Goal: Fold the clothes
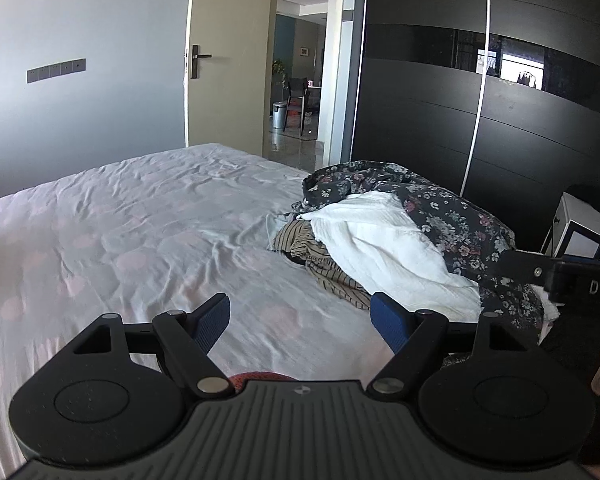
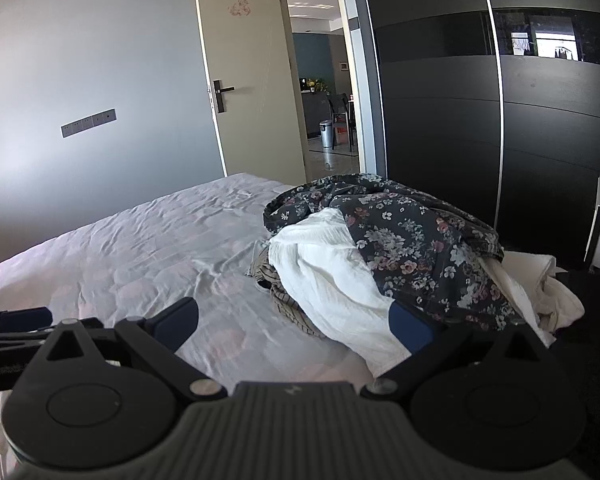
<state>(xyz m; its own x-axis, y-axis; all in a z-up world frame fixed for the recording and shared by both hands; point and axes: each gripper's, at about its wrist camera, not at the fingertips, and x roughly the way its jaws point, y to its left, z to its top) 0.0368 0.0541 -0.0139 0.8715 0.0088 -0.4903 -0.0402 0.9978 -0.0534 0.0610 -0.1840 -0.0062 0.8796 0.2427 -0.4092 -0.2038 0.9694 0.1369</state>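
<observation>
Pale wrinkled bed sheet (image 1: 140,220) fills the foreground before a grey wall, an open door (image 2: 252,80) and a dark wardrobe (image 1: 420,120). At two o'clock lies the clothes pile (image 2: 380,256): floral dark garment (image 1: 460,220) over white cloth (image 1: 380,240) and striped fabric (image 1: 320,256). Left gripper (image 1: 300,320) and right gripper (image 2: 296,320) hover, jaws spread, holding nothing.

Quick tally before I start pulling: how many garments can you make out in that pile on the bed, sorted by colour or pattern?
Dark floral garment: 1
White garment on top: 1
Tan striped garment: 1
White fabric at the far right edge: 1, though it may be more than one piece
Total: 4 visible; anything buried underneath cannot be counted.
</observation>
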